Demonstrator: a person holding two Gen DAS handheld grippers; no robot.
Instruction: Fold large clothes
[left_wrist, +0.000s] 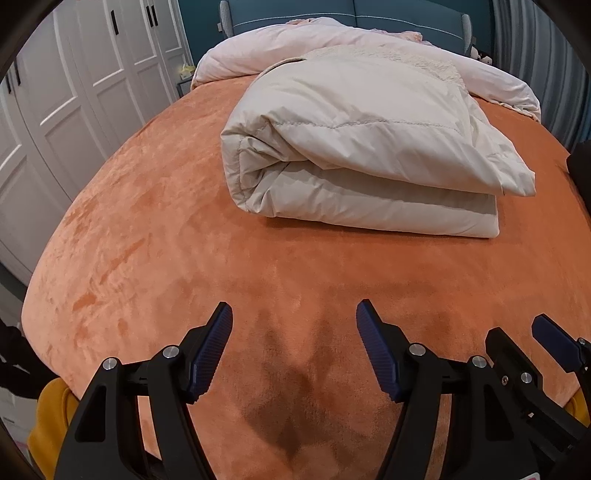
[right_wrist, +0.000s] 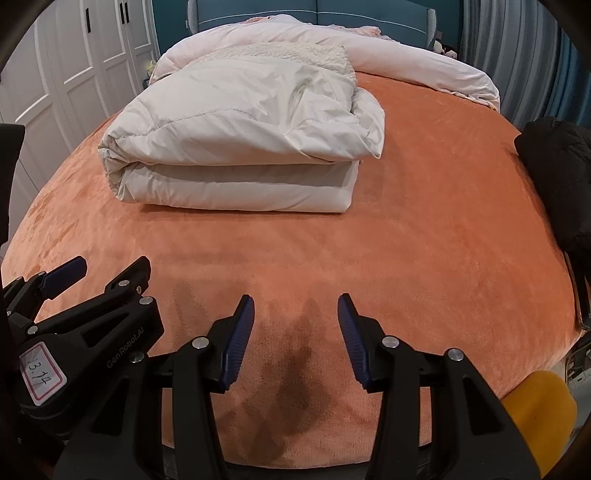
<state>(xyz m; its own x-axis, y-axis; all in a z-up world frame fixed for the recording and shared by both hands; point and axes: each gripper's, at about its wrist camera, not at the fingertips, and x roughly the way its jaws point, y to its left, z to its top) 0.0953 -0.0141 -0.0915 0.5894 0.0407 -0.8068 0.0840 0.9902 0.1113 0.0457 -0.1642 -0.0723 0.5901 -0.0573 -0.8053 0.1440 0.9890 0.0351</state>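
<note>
A large cream padded garment (left_wrist: 362, 147) (right_wrist: 240, 147) lies folded into a thick stack on the orange bedspread (left_wrist: 166, 221) (right_wrist: 424, 221), with a fleecy part at its far end. Both grippers hover side by side over the near end of the bed, well short of the garment. My left gripper (left_wrist: 293, 306) (right_wrist: 110, 264) is open, and only bedspread shows between its blue pads. My right gripper (right_wrist: 294, 298) (left_wrist: 521, 328) is also open with nothing between its fingers.
A pale pink duvet (left_wrist: 332, 40) (right_wrist: 406, 55) is bunched by the teal headboard. A black garment (right_wrist: 554, 177) lies at the bed's right edge. White wardrobe doors (left_wrist: 74, 92) stand along the left. Yellow sleeves (left_wrist: 48, 424) (right_wrist: 543, 413) show behind the grippers.
</note>
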